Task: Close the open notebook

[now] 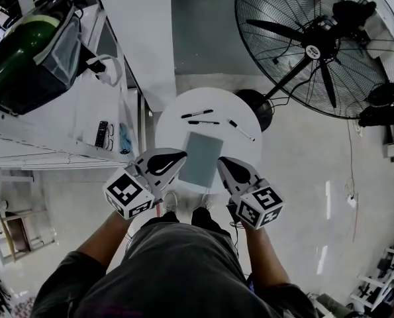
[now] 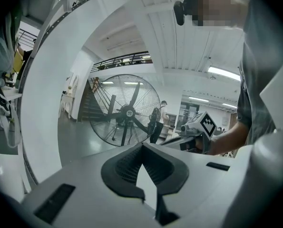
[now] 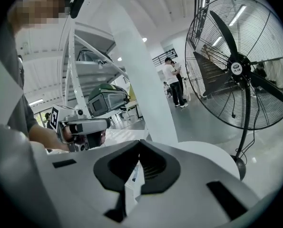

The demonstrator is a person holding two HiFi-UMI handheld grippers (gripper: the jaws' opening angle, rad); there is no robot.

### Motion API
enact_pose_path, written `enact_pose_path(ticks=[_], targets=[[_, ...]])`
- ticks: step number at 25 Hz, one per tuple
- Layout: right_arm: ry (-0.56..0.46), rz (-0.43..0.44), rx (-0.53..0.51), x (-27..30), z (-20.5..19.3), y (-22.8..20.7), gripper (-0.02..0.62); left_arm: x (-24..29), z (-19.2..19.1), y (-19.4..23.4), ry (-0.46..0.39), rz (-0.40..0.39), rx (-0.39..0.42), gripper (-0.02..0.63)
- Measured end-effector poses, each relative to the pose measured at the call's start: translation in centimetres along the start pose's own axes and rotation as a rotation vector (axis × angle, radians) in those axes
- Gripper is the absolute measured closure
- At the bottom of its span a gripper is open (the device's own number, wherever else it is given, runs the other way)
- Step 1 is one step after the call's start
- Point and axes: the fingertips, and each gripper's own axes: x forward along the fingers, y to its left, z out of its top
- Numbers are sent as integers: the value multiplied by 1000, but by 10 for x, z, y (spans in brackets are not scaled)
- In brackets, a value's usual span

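Observation:
A grey-blue notebook (image 1: 202, 159) lies flat on the round white table (image 1: 177, 130), showing one plain face with no spread pages. My left gripper (image 1: 180, 155) hovers at the notebook's left edge and my right gripper (image 1: 221, 161) at its right edge, both near the table's front. In the left gripper view the jaws (image 2: 141, 145) meet at their tips with nothing between them. The right gripper view shows the same for its own jaws (image 3: 140, 141). Each gripper view catches the other gripper across from it. Neither gripper view shows the notebook.
Three pens (image 1: 197, 113) (image 1: 203, 122) (image 1: 241, 130) lie on the far half of the table. A large floor fan (image 1: 316, 42) stands behind the table to the right. Shelving with a remote (image 1: 101, 134) and a dark green case (image 1: 24, 52) is at the left.

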Motion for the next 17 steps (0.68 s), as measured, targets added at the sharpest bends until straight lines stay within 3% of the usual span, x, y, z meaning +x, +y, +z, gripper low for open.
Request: enact_pose_path(ticks=[17], targets=[[16,-6,-16,0,-2,0,574,3,-2,-1,-3,13,-18,598]])
